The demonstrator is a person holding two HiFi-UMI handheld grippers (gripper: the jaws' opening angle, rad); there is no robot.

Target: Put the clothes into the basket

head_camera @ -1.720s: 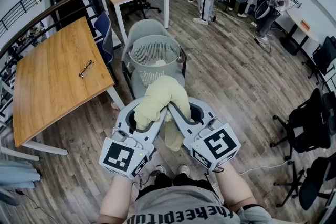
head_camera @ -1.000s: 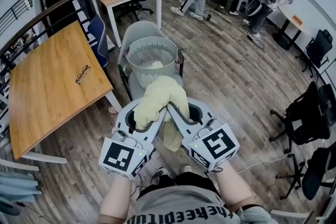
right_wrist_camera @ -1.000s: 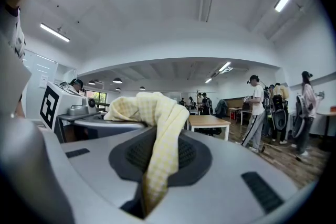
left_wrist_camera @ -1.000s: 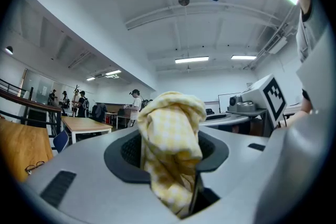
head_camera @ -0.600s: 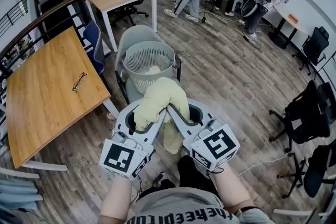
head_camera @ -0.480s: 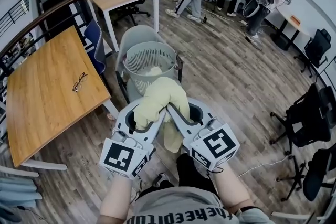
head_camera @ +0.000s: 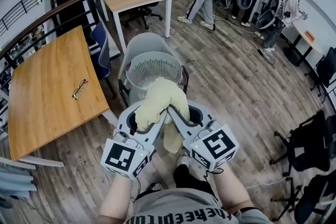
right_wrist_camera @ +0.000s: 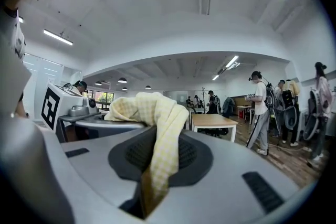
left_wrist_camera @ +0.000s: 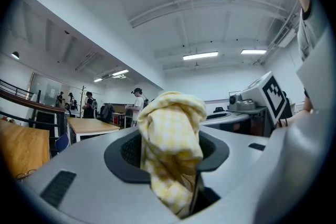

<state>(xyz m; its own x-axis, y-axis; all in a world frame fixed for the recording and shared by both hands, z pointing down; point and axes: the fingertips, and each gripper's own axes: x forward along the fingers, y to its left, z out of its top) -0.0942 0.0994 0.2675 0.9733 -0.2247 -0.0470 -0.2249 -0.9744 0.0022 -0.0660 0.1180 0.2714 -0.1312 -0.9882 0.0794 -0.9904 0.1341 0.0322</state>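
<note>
Cloth: pale yellow checked fabric [head_camera: 160, 96], bunched into a soft hump, with one tail hanging below.
Left gripper: the left gripper [head_camera: 157, 119] is clamped on the cloth's left end, and fabric spills up over its jaws.
Right gripper: the right gripper [head_camera: 176, 117] is clamped on the other end; its jaws have just been closing slightly on the fabric.
Cloth's place: held in the air, arched over both sets of tips, which meet in a V beneath it.
Basket: a grey slatted basket [head_camera: 132, 66] on a grey chair [head_camera: 143, 42], just beyond the cloth.
Change: the hold and drape are as earlier; the basket looks slightly nearer.
</note>
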